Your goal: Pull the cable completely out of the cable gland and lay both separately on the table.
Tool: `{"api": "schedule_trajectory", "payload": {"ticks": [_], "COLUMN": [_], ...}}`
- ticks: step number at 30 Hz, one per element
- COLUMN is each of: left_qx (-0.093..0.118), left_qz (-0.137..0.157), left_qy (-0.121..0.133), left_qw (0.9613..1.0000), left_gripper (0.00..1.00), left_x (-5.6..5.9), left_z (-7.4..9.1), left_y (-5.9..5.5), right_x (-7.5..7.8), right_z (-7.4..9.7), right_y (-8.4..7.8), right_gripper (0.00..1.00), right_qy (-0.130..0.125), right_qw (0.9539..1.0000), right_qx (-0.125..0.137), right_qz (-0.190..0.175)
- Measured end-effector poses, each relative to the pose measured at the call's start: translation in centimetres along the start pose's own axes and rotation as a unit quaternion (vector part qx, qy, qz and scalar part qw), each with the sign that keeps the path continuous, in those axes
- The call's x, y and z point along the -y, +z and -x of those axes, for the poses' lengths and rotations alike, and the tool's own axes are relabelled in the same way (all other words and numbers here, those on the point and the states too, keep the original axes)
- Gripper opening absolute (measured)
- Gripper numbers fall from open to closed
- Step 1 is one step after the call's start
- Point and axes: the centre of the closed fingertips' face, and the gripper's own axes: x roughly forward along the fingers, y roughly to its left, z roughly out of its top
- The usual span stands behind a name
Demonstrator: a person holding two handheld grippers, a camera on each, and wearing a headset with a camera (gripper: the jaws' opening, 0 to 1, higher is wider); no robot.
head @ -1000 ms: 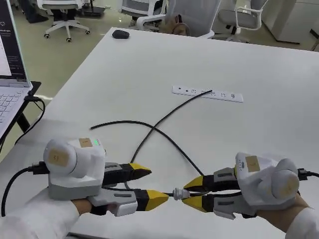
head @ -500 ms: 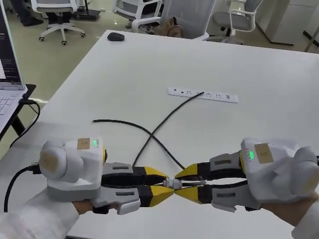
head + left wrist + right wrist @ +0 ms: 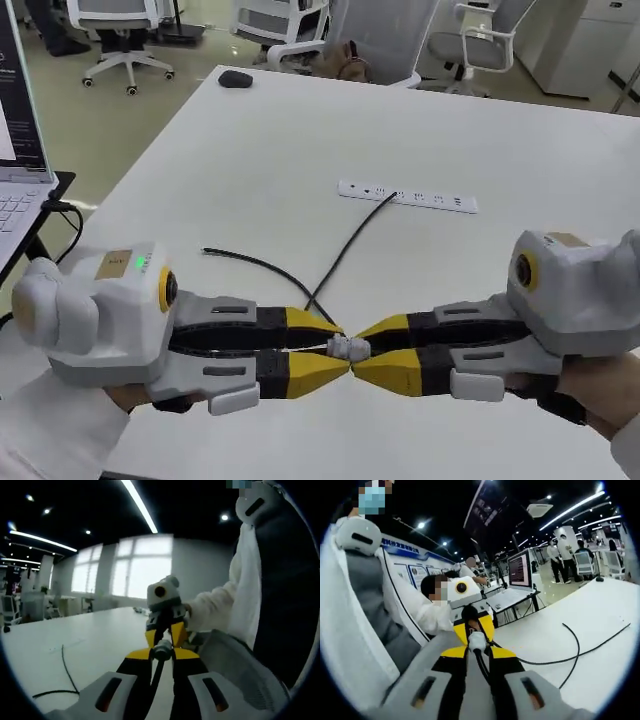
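Two grippers meet tip to tip over a white table point(image 3: 520, 140). The left gripper point(image 3: 335, 350) and the right gripper point(image 3: 362, 350) each press their yellow jaws together on the gland point(image 3: 348, 349), pinching it from opposite ends near the table's 6 o'clock edge. The black cable point(image 3: 350, 240) joins the gland there. One run lies toward a power strip point(image 3: 430, 198) at 12 o'clock, and a loose end points toward 10 o'clock. A mouse point(image 3: 236, 78) sits at 11 o'clock.
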Motion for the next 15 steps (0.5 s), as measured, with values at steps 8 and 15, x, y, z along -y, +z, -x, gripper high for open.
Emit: {"api": "schedule_trajectory", "payload": {"ticks": [8, 15], "left_qx": [0.010, 0.007], "left_qz": [-0.051, -0.060], "left_qy": [0.001, 0.010], "left_qw": [0.9986, 0.9982], "left_gripper": [0.16, 0.16], "left_x": [0.25, 0.11], "left_z": [-0.11, -0.20], "left_y": [0.65, 0.66], "right_x": [-0.49, -0.53], "right_z": [-0.14, -0.30], "right_y": [0.84, 0.93], "right_gripper": [0.12, 0.11], "right_qy": [0.031, 0.014], "right_qw": [0.9897, 0.9899], "right_qx": [0.054, 0.057], "right_qz": [-0.128, -0.129]}}
